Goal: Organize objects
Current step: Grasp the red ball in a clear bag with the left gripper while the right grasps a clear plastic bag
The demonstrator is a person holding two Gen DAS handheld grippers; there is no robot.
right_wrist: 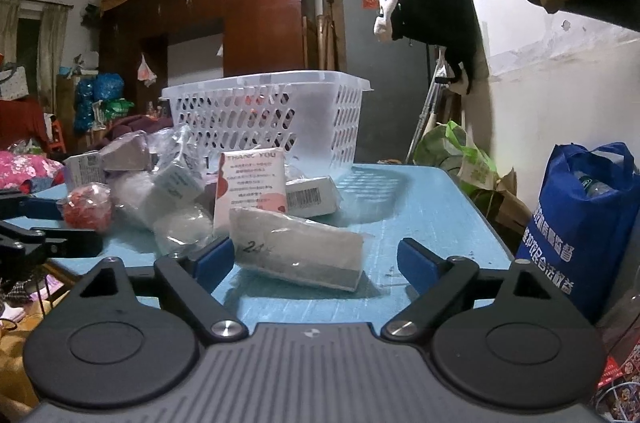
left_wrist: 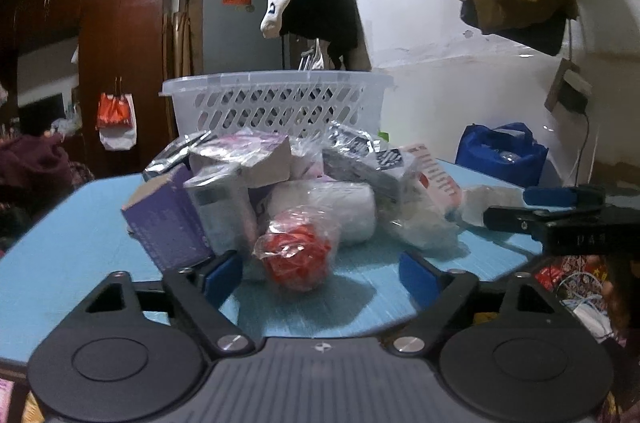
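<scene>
Here the left hand-held gripper [left_wrist: 320, 269] hangs low over the near edge of the blue tabletop [left_wrist: 64, 255], its blue pads standing apart on either side of a red bundle wrapped in clear plastic [left_wrist: 296, 255]; the left pad sits just beside the bundle and the right pad is clear of it, so nothing is clamped. Behind the bundle lies a heap of packets: a purple box [left_wrist: 168, 223] at the left, a white plastic-wrapped roll [left_wrist: 332, 209] in the middle and silver pouches further back. A white perforated basket [left_wrist: 276, 103] stands on the tabletop behind the heap. The right hand-held gripper [right_wrist: 314, 261] also has its pads spread, flanking a grey wrapped parcel [right_wrist: 298, 255] that lies flat on the tabletop; the left pad is close against the parcel's end and the right pad stands apart from it. Just behind the parcel a pink "THANK YOU" card [right_wrist: 252, 183] leans upright.
</scene>
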